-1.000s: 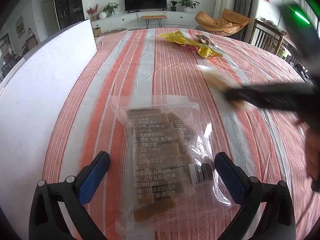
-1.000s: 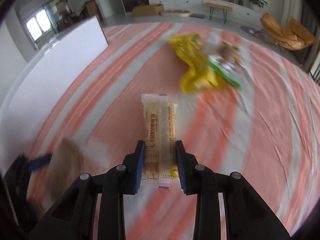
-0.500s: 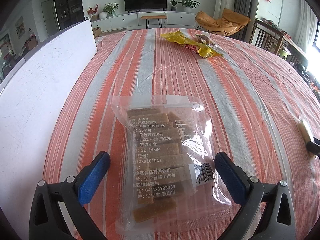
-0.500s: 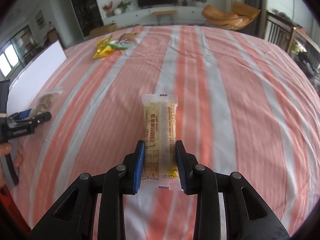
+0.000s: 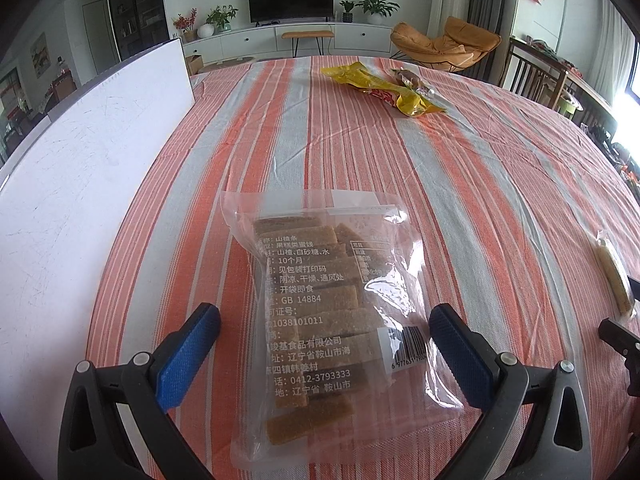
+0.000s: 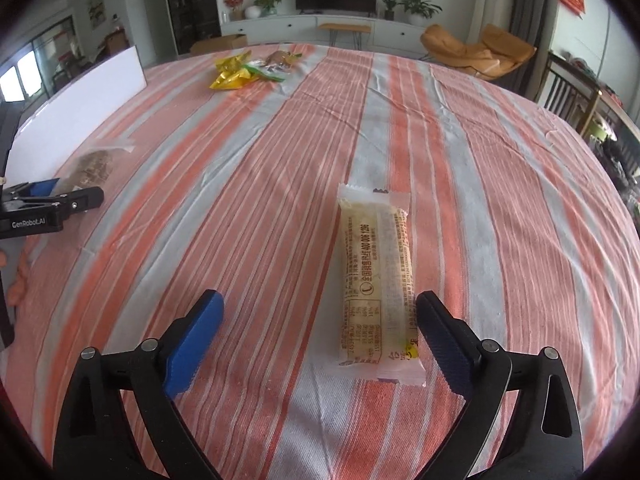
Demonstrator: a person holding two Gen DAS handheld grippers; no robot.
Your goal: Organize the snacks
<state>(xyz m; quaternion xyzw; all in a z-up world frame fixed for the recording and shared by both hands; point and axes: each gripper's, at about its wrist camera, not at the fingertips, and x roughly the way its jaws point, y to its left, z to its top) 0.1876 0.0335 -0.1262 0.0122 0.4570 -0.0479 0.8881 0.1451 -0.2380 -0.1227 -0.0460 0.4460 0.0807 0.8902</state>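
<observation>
Between the spread blue pads of the right gripper, a long pale-yellow snack bar in a printed wrapper with crimped ends lies flat on the striped tablecloth. The jaws have just been opening; the bar sits close to the right-hand pad, apparently just clear of it, and well clear of the other. The left gripper also stands wide open, its textured blue pads on either side of a clear plastic bag without pressing it. The bag lies flat and holds stacked brown rectangular strips with a grainy surface; white printed text and a barcode label cover its glossy, wrinkled film. In the left wrist view the snack bar appears at the far right edge, well apart from the bag. The cloth is woven, with orange, white and grey stripes and light creases. Farther off lie a crumpled yellow packet and a small brown wrapped snack, touching each other. A flat white board stands along the table's left side.
</observation>
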